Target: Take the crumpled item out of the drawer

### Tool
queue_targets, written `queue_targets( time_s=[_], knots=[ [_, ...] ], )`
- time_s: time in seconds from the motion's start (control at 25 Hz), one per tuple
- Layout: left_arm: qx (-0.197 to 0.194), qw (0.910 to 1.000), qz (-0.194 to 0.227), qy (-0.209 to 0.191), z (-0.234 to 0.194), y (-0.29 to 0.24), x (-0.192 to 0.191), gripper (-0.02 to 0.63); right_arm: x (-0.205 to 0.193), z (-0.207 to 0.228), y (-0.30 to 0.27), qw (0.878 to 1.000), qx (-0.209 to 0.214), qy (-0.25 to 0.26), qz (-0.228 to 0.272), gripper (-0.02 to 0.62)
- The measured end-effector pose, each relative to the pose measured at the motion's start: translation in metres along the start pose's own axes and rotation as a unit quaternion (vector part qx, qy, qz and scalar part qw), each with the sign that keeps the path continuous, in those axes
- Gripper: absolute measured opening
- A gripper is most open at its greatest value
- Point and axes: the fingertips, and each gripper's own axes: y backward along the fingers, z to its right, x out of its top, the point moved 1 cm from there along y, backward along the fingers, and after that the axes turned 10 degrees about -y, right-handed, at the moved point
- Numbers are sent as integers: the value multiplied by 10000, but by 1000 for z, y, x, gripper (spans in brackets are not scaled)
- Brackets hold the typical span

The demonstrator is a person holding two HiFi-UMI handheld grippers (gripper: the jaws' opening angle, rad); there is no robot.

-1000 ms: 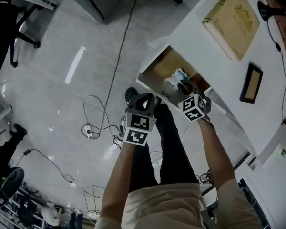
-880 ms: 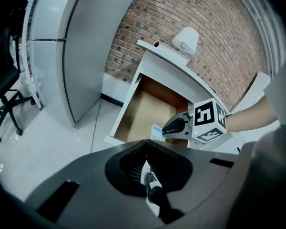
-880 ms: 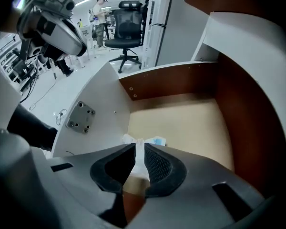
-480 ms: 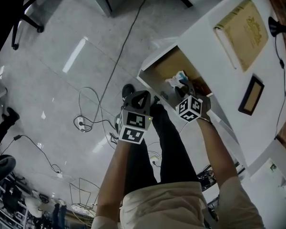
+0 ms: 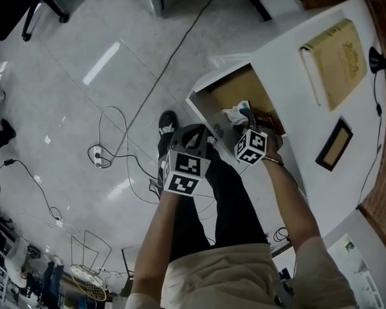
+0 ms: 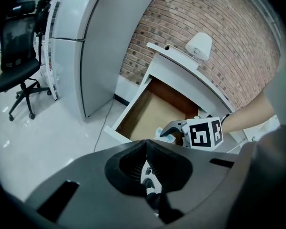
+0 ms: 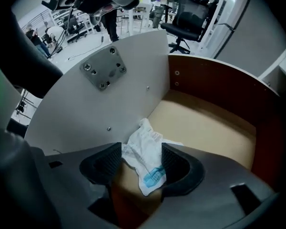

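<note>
While the right gripper (image 5: 246, 117) points straight down into the open drawer (image 5: 224, 90), its jaws have just been opening and now stand wide. The crumpled wrapper (image 7: 145, 157) lies between them on the drawer floor, close against the white front panel (image 7: 114, 104). The pads flank the wrapper without squeezing it; whether either one brushes its edge I cannot tell. Its lower end runs out of sight behind the gripper's body, and the blue print on it is too small to read.

From overhead only a pale scrap of the wrapper shows beside the right gripper. The rest is covered by the marker cube and the hand, and the jaws themselves cannot be made out from there.

The left gripper (image 5: 194, 131) hangs just outside the drawer front, jaws closed together on nothing. Through the slit below its pads something pale and dark shows that I cannot identify.

The back of the drawer goes dark under the desk (image 5: 289, 69). A book (image 5: 334, 60) and a small frame (image 5: 333, 145) lie on top, and the lamp (image 5: 376, 60) is cut off at the picture's edge.
</note>
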Motion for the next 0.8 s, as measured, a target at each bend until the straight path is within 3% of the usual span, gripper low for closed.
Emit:
queue_targets(
  time_s=[0.08,0.4,0.8],
  knots=[
    [85,9999,39,84,0,1,-2,15,-2,-1,-2,9998,51,121,-119,285],
    [356,9986,152,366,-3,7,-9,15,4,-5,-11,9967,-8,747,-327,279],
    [462,9976,145,488,-10,17,-22,15,0,-5,-16,9935,-2,1026,-504,194]
  ],
)
